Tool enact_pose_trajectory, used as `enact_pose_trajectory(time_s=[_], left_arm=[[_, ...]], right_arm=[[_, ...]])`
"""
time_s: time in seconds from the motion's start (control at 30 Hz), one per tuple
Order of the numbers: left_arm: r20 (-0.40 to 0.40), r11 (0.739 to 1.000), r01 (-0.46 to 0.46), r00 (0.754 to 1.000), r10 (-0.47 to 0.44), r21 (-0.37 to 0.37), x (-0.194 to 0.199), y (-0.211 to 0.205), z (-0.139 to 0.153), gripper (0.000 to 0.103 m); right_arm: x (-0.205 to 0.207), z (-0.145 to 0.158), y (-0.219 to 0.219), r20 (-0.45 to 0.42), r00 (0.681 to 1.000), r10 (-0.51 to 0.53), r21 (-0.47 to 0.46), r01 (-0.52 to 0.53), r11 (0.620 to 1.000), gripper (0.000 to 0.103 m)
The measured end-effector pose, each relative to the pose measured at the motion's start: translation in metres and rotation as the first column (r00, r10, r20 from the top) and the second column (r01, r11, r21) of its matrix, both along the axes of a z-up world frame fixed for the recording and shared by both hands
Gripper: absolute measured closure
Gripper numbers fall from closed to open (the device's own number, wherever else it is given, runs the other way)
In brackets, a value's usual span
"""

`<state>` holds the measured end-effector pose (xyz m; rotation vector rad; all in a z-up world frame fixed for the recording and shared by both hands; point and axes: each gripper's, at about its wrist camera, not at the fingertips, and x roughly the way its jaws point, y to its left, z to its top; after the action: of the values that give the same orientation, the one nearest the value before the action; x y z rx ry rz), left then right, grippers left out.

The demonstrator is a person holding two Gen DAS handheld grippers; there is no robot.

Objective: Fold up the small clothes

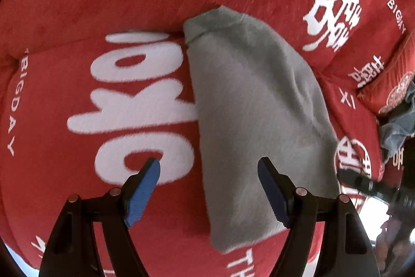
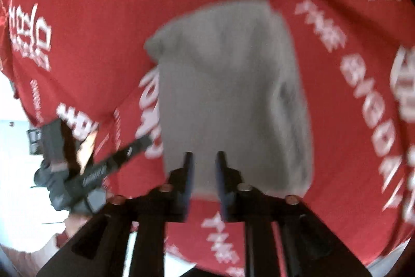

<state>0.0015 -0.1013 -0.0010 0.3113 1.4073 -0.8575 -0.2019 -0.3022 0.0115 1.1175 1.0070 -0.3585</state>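
From my left wrist, the grey garment (image 1: 259, 116) lies folded down the frame's middle on the red printed cover (image 1: 103, 4); my left gripper (image 1: 208, 170) stands wide, holding nothing. From my right wrist, blurred, my right gripper (image 2: 205, 160) is narrow and empty at the garment's near edge. This piece looks done; another crumpled grey-blue cloth (image 1: 399, 126) waits at far right.

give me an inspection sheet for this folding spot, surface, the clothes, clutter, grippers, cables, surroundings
Surface: red blanket with white lettering, soft and uneven.
Job's things: grey garment lying folded on the blanket, narrow end away from the camera.
Clutter: blue-grey cloth bunched at the right edge; red cushion beside it.
Grippers: left gripper open above the garment's near edge, holding nothing; right gripper open with a narrow gap, nothing between the pads, view blurred.
Cables: nothing seen.
Surroundings: bright, pale area past the blanket's edge, details unclear.
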Motion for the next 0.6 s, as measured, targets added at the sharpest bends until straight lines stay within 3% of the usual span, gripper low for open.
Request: enact_pose_trajectory(time_s=[0.17, 0.2, 0.27, 0.33, 0.6], left_arm=[[0.043, 0.998, 0.042, 0.998, -0.044, 0.05, -0.003, -0.03, -0.02, 0.025], [0.044, 0.996, 0.049, 0.998, -0.052, 0.069, -0.005, -0.033, -0.028, 0.024], [0.026, 0.996, 0.04, 0.999, -0.042, 0.075, -0.007, -0.032, -0.036, 0.023], [0.011, 0.997, 0.027, 1.0, -0.027, 0.07, -0.01, -0.029, -0.039, 0.023], [0.0, 0.994, 0.05, 0.999, -0.05, 0.098, -0.014, -0.032, -0.039, 0.023]], right_arm=[[0.029, -0.019, -0.043, -0.069, 0.997, 0.038, -0.09, -0.044, 0.995, 0.065], [0.028, -0.026, -0.043, -0.098, 0.993, 0.062, -0.095, -0.071, 0.993, 0.068], [0.026, -0.051, -0.049, -0.159, 0.984, 0.079, -0.052, -0.088, 0.995, 0.084], [0.021, -0.058, -0.054, -0.131, 0.99, 0.047, -0.039, -0.052, 0.998, 0.089], [0.008, -0.048, -0.049, -0.096, 0.992, 0.078, 0.004, -0.078, 0.997, 0.085]])
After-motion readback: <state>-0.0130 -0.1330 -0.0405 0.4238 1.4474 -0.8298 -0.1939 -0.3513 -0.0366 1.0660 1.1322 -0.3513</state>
